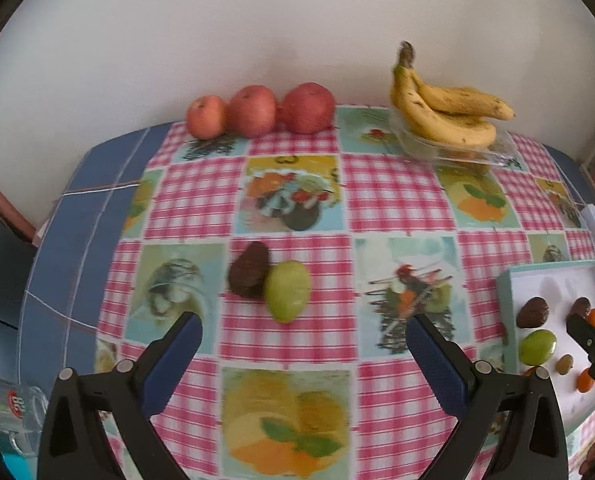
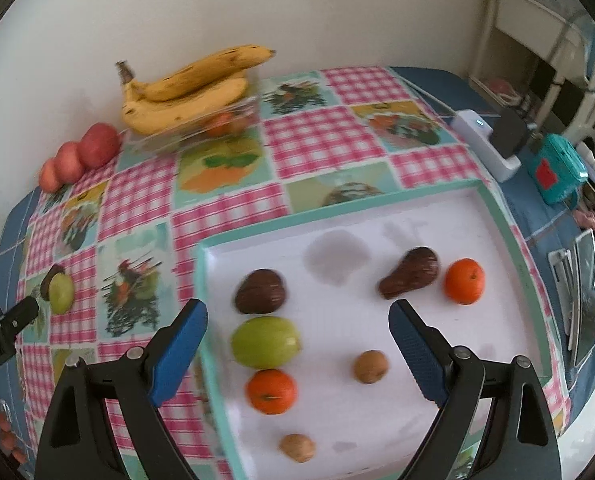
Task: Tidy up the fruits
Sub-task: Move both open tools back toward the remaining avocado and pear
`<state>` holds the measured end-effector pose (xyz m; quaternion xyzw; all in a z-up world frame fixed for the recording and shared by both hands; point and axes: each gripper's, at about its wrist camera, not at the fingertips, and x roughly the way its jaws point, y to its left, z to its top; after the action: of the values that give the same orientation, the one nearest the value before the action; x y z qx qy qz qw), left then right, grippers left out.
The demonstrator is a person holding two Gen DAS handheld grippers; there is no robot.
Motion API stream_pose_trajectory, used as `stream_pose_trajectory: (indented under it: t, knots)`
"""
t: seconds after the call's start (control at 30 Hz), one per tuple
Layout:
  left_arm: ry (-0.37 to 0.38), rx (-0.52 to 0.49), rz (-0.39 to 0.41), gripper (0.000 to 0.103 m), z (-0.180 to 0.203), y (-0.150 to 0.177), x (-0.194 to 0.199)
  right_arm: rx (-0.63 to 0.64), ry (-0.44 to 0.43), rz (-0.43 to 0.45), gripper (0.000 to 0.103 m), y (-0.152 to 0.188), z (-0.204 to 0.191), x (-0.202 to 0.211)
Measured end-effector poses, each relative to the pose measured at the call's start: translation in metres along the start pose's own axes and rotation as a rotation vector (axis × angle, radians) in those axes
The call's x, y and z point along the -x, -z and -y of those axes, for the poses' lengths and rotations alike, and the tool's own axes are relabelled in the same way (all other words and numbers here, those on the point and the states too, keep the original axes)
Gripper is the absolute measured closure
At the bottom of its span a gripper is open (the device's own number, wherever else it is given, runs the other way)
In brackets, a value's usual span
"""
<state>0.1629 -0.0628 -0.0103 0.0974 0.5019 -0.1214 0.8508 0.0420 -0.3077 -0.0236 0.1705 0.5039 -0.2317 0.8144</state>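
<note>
A dark brown avocado [image 1: 248, 269] and a green fruit [image 1: 288, 290] lie touching on the checked tablecloth, just ahead of my open, empty left gripper [image 1: 303, 340]. My right gripper [image 2: 297, 320] is open and empty above a white tray [image 2: 493, 216]. On the tray lie a brown avocado [image 2: 260, 291], a green fruit [image 2: 265, 342], an orange [image 2: 271, 391], a small brown fruit [image 2: 297, 447], another small brown fruit [image 2: 370, 367], a second avocado [image 2: 410, 272] and a second orange [image 2: 464, 281]. The tray also shows in the left wrist view [image 1: 509, 280].
Three red apples [image 1: 257, 111] sit along the far wall. A bunch of bananas [image 1: 445, 108] rests on a clear container [image 1: 449, 148] at the back. A white box [image 2: 485, 140], a teal device [image 2: 557, 168] and flat items [image 2: 581, 300] lie right of the tray.
</note>
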Motion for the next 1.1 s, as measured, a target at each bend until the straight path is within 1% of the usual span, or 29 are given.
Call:
stream_pose_trajectory:
  t: [0.13,0.3,0.43,0.57,0.77,0.97,1.0,1.03,1.1]
  knots:
    - [-0.006,0.030,0.007,0.000,-0.025,-0.001,0.003,0.028,-0.021,-0.002,0.011,0.002,-0.025,0.001]
    - [-0.047,0.051,0.016,0.000,-0.057,0.001,0.006,0.078,-0.038,-0.006,0.011,0.007,-0.060,0.002]
    - [-0.044,0.111,0.020,0.000,-0.088,0.004,0.007,0.124,-0.053,-0.006,0.011,0.010,-0.089,0.002]
    - [-0.060,0.154,0.014,0.000,-0.113,0.005,0.003,0.163,-0.071,-0.007,0.011,0.012,-0.116,0.001]
    - [-0.058,0.232,0.024,0.000,-0.147,0.006,-0.002,0.201,-0.118,-0.007,0.011,0.011,-0.155,0.000]
    - [-0.035,0.300,0.013,0.001,-0.167,0.004,-0.015,0.237,-0.161,0.007,0.011,0.008,-0.189,-0.004]
    - [-0.036,0.298,0.009,0.001,-0.167,0.003,-0.019,0.238,-0.171,0.004,0.011,0.008,-0.194,-0.006]
    - [-0.040,0.294,0.008,0.002,-0.167,0.002,-0.021,0.238,-0.179,0.002,0.016,0.008,-0.198,-0.008]
    - [-0.063,0.292,0.001,0.007,-0.168,0.000,-0.028,0.242,-0.192,-0.007,0.022,0.008,-0.206,-0.014]
